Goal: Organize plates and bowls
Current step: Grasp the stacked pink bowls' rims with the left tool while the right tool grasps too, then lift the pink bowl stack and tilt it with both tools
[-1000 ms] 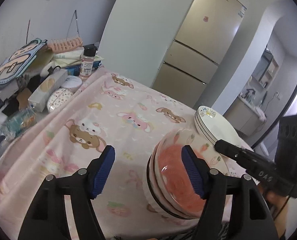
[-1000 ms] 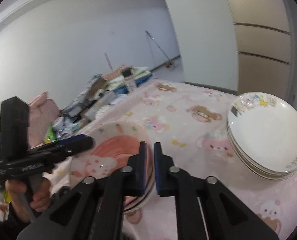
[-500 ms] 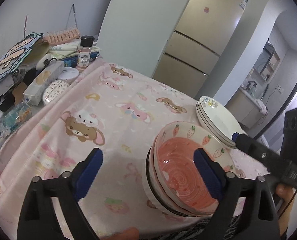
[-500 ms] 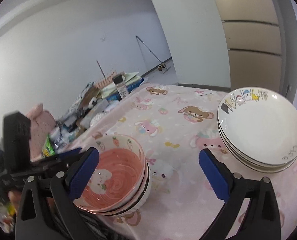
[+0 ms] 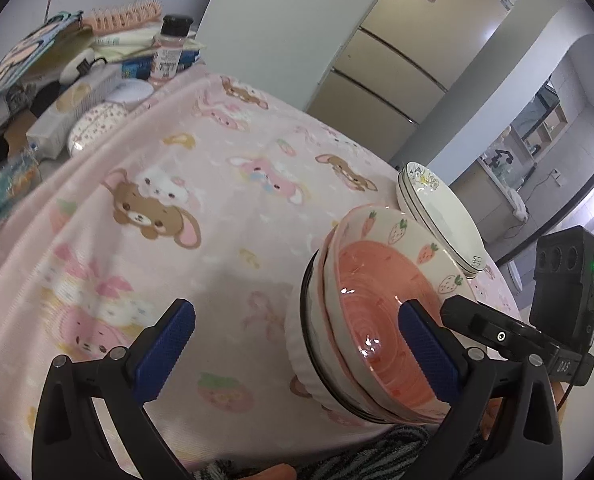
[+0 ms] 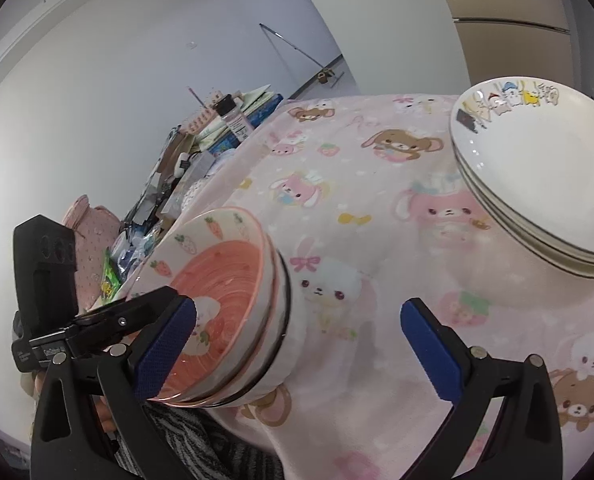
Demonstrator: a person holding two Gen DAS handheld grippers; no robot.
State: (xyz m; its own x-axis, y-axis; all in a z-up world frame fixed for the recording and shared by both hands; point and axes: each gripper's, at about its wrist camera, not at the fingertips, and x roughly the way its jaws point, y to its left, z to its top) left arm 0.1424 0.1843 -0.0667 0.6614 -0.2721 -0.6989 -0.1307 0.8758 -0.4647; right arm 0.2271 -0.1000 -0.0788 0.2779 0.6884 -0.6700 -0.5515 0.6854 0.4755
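Both grippers hang over the near edge of the table (image 5: 225,200), which is draped in a pink cartoon cloth. The left gripper (image 5: 297,346) and the right gripper (image 6: 299,344) have just been opening; their fingers now stand spread wide, pinching nothing. One blue pad of each lies in front of the bowls (image 5: 361,320), though no contact is visible.

The bowls sit nested at the near edge, the top one pink inside with a strawberry-and-carrot rim. Three can be counted from the rims, possibly four, as the lower ones are partly hidden. The plates (image 6: 545,184) form a second pile, far and right of the bowls and well apart from them; about three white plates show.

With like stacked on like, the sorting appears largely done. Only clutter at the far left remains, none of it visibly dishware.
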